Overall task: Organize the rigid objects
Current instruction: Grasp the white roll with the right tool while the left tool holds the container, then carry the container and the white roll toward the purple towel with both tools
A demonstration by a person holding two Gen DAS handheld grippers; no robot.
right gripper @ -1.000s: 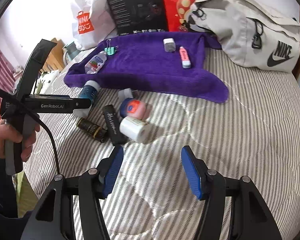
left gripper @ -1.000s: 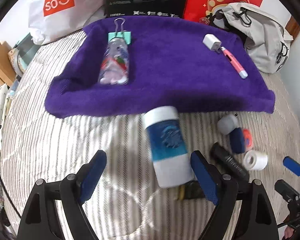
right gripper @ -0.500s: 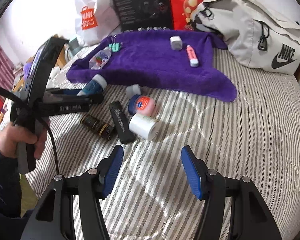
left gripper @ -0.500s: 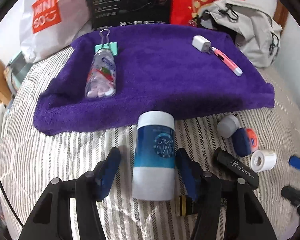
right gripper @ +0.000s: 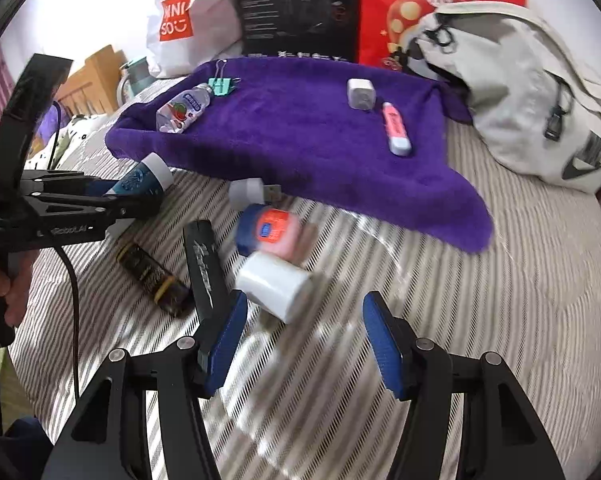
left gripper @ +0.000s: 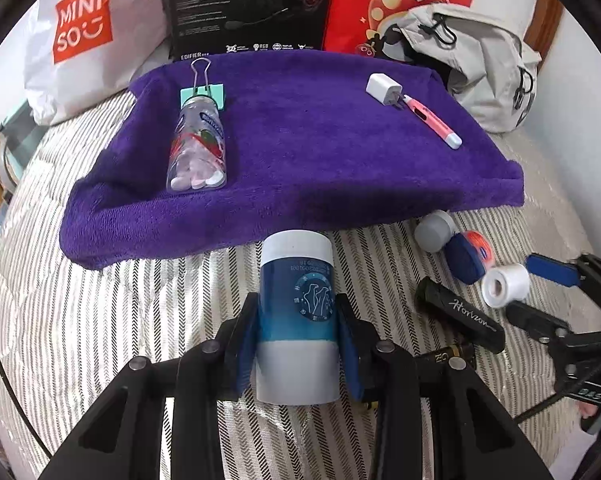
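On the striped bed cover (left gripper: 100, 320), just short of the purple towel (left gripper: 300, 152), my left gripper (left gripper: 296, 344) has both pads pressed on the blue-and-white canister (left gripper: 296, 316), lying with its white cap toward the towel. My right gripper (right gripper: 300, 340) hangs wide open near the white tape roll (right gripper: 272, 284).

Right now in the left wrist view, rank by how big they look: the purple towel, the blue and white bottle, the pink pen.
1. purple towel
2. blue and white bottle, though nearness to the camera enlarges it
3. pink pen
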